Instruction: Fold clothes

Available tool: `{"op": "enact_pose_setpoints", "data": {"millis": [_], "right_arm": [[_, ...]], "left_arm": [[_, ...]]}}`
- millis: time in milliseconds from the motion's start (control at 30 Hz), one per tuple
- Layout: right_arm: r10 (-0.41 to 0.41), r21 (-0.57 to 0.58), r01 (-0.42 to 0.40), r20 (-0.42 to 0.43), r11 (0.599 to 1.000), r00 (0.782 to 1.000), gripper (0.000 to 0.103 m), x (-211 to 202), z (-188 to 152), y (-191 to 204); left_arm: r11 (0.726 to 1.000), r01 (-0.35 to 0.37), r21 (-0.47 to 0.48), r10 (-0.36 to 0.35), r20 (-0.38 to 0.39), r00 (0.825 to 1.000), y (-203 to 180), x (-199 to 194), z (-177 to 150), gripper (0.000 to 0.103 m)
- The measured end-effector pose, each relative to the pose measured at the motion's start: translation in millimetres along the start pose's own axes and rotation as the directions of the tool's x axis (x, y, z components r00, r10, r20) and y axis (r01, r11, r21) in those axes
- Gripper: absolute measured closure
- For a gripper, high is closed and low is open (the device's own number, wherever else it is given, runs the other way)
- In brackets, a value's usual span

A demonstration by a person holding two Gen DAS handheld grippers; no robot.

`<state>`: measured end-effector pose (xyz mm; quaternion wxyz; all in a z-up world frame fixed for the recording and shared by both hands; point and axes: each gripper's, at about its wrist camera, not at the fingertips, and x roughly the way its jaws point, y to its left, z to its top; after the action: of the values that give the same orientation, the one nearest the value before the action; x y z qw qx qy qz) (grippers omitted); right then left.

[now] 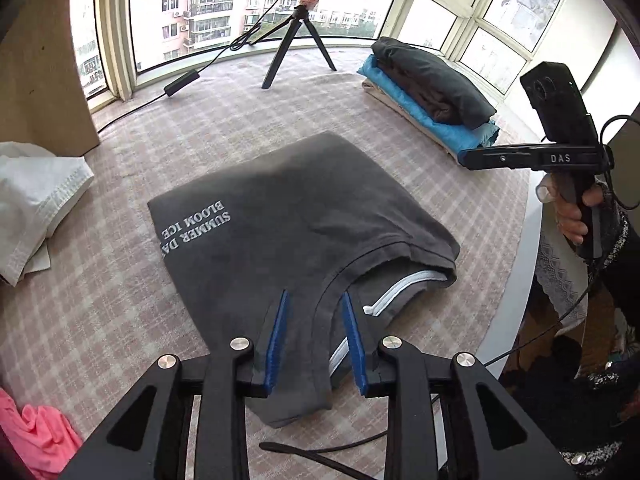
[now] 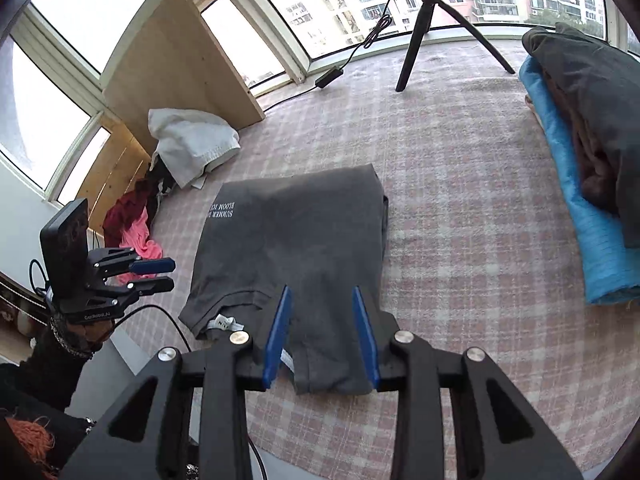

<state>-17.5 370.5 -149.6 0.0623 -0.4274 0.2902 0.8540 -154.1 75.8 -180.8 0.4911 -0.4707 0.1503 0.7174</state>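
Note:
A dark grey T-shirt point(image 1: 288, 216) with white lettering lies folded into a rough square on the pink plaid cloth point(image 1: 120, 300); its collar and white neck tape face me. My left gripper point(image 1: 314, 293) hovers over the shirt's near edge, its blue pads apart and not pinching any cloth. In the right wrist view the same shirt point(image 2: 292, 236) lies flat under my right gripper point(image 2: 320, 289), whose jaws are also apart and grip nothing. The left gripper point(image 2: 173, 272) shows at the shirt's left side, and the right gripper point(image 1: 464, 158) shows side-on at the right, held by a hand point(image 1: 576, 212).
A stack of folded clothes point(image 1: 432, 88), blue, brown and dark grey, sits at the back right. A white garment point(image 1: 36, 196) and a pink one point(image 1: 36, 432) lie on the left by a wooden board point(image 1: 40, 80). A tripod point(image 1: 296, 40) with a cable stands at the back.

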Motion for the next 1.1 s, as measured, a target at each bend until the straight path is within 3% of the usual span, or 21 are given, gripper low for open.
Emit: {"op": "enact_pose_setpoints", "data": {"millis": [67,167,233,300,333,400,467,567,700,800,867,1033,1100], "right_arm": [[-0.026,-0.01,0.026,0.025,1.0,0.999,0.07,12,27,-8],[-0.011,0.017,0.011,-0.012,1.0,1.0,0.075,51,59,-22],[0.009,0.033,-0.008,-0.046,0.999,0.999,0.083,79,76,-31],[0.083,0.052,-0.078,-0.106,0.996,0.991,0.083,110,83,-33],[0.1,0.058,-0.093,-0.139,0.994,0.985,0.083,126,83,-35],[0.039,0.046,-0.029,-0.214,0.999,0.976,0.085,151,84,-40],[0.108,0.114,-0.091,-0.16,0.989,0.981,0.085,136,92,-51],[0.137,0.162,-0.116,-0.124,0.98,0.983,0.085,119,103,-67],[0.109,0.171,-0.083,-0.152,0.982,0.982,0.085,116,108,-82],[0.104,0.145,-0.077,-0.189,0.986,0.977,0.085,123,103,-84],[0.14,0.141,-0.112,-0.206,0.984,0.969,0.085,126,97,-82],[0.144,0.114,-0.12,-0.235,0.986,0.961,0.083,131,87,-78],[0.144,0.115,-0.121,-0.223,0.986,0.964,0.083,129,87,-83]], "left_arm": [[0.998,0.056,0.039,-0.056,0.004,0.998,-22,26,20,0.076],[0.992,0.116,0.057,-0.114,-0.036,0.993,-47,76,41,0.076],[0.986,0.161,0.042,-0.157,-0.093,0.983,-55,107,39,0.076],[0.988,0.143,0.062,-0.132,-0.159,0.978,-62,134,26,0.076],[0.988,0.131,0.087,-0.117,-0.152,0.981,-65,137,18,0.077],[0.985,0.146,0.095,-0.128,-0.169,0.977,-69,122,15,0.077],[0.985,0.166,0.05,-0.156,-0.152,0.976,-59,90,17,0.076],[0.997,0.069,-0.031,-0.071,-0.059,0.996,-18,31,26,0.075],[0.989,-0.108,-0.102,0.106,-0.021,0.994,43,1,48,0.075],[0.976,-0.149,-0.157,0.148,-0.016,0.989,79,7,67,0.075],[0.975,-0.092,-0.2,0.093,-0.008,0.996,96,18,76,0.075],[0.97,-0.192,-0.151,0.17,-0.146,0.974,117,74,67,0.072],[0.972,-0.194,-0.135,0.171,-0.169,0.971,125,86,55,0.071]]}}
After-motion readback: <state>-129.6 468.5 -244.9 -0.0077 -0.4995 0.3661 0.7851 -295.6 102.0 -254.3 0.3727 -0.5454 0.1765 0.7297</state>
